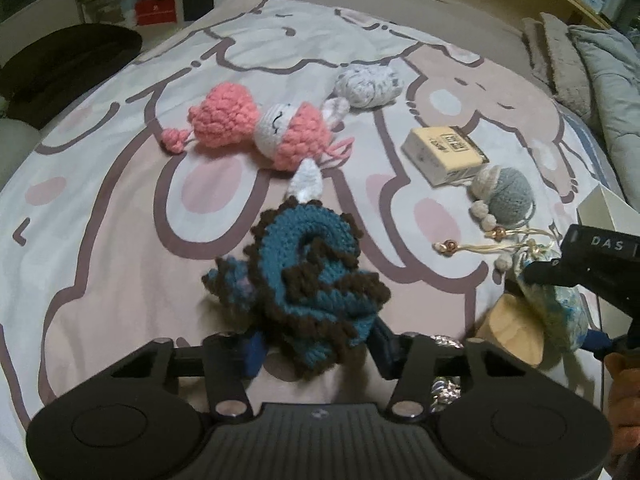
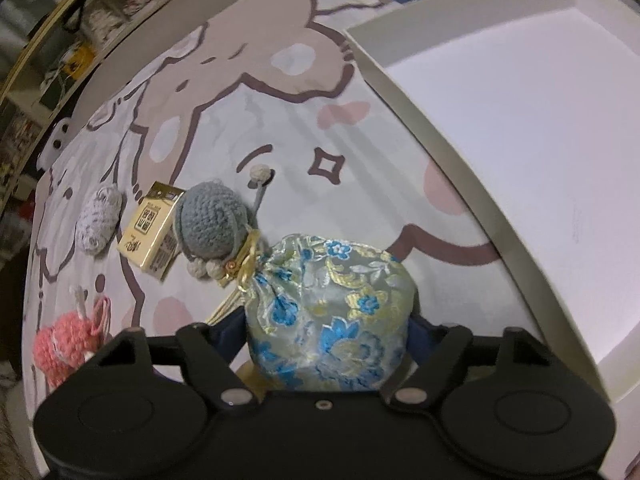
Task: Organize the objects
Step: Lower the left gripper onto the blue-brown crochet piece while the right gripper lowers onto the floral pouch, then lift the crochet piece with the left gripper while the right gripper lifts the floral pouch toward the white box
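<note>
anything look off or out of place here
Nothing looks damaged or spilled. The white box is empty, while the pink crochet doll, small carton and grey crochet ball lie scattered on the bedspread.

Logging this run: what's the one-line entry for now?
left gripper: shut on blue-brown crochet toy | right gripper: shut on floral brocade pouch | white box: empty

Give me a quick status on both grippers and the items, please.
Left gripper shut on blue-and-brown crochet toy. Right gripper shut on floral brocade pouch. White box open beside it, path clear. Pink crochet doll waiting on bedspread.
</note>
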The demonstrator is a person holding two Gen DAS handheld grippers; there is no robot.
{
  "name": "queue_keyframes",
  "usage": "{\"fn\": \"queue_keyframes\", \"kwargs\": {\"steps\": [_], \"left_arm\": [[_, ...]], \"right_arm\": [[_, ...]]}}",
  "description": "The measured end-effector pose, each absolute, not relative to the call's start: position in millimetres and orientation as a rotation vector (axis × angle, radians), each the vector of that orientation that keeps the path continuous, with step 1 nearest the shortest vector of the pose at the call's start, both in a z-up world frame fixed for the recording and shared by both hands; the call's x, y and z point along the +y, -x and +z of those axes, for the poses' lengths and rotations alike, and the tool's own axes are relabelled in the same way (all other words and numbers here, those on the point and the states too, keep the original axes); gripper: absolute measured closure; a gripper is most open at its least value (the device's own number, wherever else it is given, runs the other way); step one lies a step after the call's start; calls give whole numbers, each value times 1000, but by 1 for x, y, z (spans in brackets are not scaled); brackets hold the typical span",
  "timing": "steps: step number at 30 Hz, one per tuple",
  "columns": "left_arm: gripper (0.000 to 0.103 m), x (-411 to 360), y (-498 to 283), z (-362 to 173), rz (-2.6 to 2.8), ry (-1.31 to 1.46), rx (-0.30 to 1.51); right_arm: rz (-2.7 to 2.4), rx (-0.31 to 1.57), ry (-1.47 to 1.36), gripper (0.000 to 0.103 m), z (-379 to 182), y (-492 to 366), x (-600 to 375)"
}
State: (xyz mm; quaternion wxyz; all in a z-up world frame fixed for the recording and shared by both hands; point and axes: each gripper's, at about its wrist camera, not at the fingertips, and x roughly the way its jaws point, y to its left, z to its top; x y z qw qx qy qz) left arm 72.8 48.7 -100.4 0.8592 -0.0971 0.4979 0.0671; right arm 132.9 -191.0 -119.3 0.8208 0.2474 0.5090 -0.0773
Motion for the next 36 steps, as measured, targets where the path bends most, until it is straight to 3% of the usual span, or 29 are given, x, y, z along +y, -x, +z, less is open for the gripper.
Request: {"fn": "queue_keyframes", "kwargs": {"steps": [2,6,7,8,10,14,15,17,19,23,26,29,36], "left_arm": [[67,49,-73,-99,130,210,1044],[65,50,-71,-98,131,219,1031],[52,50,-70,-97,132,225,1026],[28,49,-69,-95,139,225,1017],[13,48,-67,-89,153,209,977],[16,53,-68,-83,144,259,941],[18,56,-69,-84,158,274,945],[32,62,-72,-86,190,296,957],[38,67,-76,-89,204,326,972],[38,68,-80,-95,190,338,1004],[45,65,-82,-98,183,323,1023],[51,68,-84,-101,189,330,1037],[55,66,-82,-98,183,316,1026]], "right_arm": [[-155,1077,-522,28,-119,-132,-191],[-142,1062,-525,37,-114,-129,-193],[-139,1060,-524,39,-113,-128,-194],[-140,1060,-525,39,-113,-128,-194],[-141,1061,-540,39,-115,-127,-196],[-148,1080,-577,36,-117,-127,-198],[-155,1092,-593,30,-118,-126,-199],[-163,1116,-627,22,-119,-124,-200],[-163,1128,-632,17,-120,-124,-198],[-166,1135,-602,13,-123,-132,-193],[-148,1129,-545,13,-124,-138,-187],[-135,1122,-468,24,-124,-139,-182],[-88,1101,-421,32,-118,-136,-180]]}}
